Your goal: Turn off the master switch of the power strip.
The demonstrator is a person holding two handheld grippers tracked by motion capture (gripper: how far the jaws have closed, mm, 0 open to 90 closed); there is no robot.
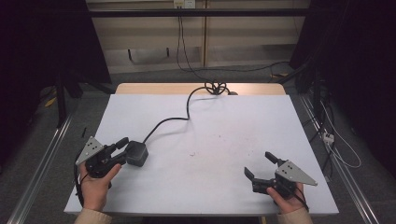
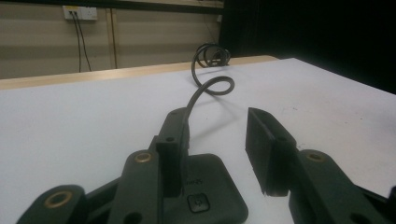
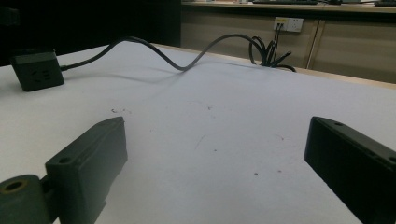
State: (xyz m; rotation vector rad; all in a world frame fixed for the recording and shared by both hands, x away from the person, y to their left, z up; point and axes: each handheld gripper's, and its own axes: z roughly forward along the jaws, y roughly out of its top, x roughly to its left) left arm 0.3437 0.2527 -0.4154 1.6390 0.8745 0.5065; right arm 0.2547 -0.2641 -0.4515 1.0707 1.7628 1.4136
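Your left gripper [image 1: 122, 148] sits right at the black power cube [image 1: 136, 153], which rests on the white table [image 1: 210, 135] toward its left edge, on your side of the middle. In the left gripper view the cube [image 2: 205, 196] lies low between the jaws, one jaw over its near edge and the other standing off to the side with bare table showing in the gap, so the pads are not pressing on it; the jaws are parted, not gripping. The cube looks like a rigid plastic block with smooth, rounded sides, so judge it fairly compact and solid but liable to slide out of a shallow pinch; take it across two opposite flat faces, low and square, not on the rounded corners. Its grey cable [image 1: 170, 119] leaves the far side of the cube and runs away across the table to a coil [image 1: 215, 87] at the far edge. That cable looks stiff and springy, so expect it to tug the cube back and twist it as you lift. Your right gripper [image 1: 261, 165] rests well away from the cube, near the table's right side, with its jaws wide apart and nothing between them.
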